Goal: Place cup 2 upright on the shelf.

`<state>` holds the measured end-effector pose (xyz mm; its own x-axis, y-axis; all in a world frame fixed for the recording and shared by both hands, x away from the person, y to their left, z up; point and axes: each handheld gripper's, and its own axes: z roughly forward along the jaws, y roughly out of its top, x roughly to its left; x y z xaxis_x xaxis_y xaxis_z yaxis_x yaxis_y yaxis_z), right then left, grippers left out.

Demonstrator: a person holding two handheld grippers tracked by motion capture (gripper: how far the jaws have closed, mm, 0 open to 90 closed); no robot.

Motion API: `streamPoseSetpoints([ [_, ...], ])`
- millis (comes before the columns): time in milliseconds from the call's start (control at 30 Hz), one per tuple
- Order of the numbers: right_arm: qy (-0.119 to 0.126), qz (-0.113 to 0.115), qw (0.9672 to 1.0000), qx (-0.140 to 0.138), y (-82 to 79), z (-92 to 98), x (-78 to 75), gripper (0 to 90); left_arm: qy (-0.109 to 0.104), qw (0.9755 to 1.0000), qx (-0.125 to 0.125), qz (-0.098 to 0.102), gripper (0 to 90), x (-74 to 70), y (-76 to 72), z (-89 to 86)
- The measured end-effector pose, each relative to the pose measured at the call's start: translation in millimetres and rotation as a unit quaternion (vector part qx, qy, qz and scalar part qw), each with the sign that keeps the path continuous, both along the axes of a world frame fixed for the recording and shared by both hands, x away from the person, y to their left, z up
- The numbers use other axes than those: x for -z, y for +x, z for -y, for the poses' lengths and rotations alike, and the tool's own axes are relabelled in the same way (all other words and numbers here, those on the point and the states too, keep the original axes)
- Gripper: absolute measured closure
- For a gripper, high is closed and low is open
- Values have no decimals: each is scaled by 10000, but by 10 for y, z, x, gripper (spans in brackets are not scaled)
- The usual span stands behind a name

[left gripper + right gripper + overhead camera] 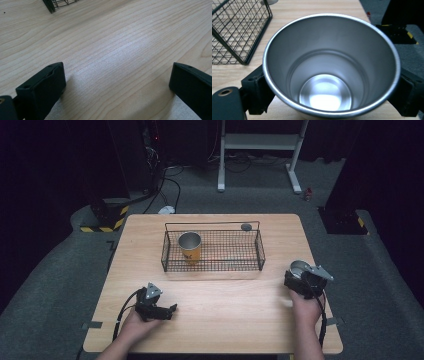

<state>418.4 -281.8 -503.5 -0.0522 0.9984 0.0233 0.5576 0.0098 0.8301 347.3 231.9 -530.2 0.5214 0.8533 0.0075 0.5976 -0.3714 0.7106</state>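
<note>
A steel cup (329, 67) stands upright between the jaws of my right gripper (301, 279) at the table's right edge; the jaws press on its sides, and the cup (299, 268) shows its open mouth in the high view. A second cup (190, 247) with a yellow body stands upright in the left part of the black wire basket (260, 251). My left gripper (167, 310) rests low over the wood near the front left, jaws wide apart with bare table (120, 62) between its fingers (45, 87).
The basket's corner (244, 42) lies just left of the held cup. A small dark round object (246, 226) sits behind the basket's far right corner. The table's right edge (320, 280) is close to the right gripper. Floor cables and a white frame (260, 142) lie beyond.
</note>
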Motion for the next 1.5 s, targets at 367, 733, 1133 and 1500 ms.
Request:
streamPoseSetpoints([
  [367,-19,250,9996,-89,-49,12,25,155,-3,10000,-14,-3,9,0,-2,1],
  [733,-103,308,9993,-209,-71,13,22,184,-15,10000,-22,-2,7,2,-2,4],
  [1133,-192,434,9983,-338,-163,-69,-60,184,2,10000,-10,-7,7,0,-1,2],
  [1500,-108,674,9957,-620,-318,-262,-197,185,-7,10000,-32,-8,5,1,-1,6],
])
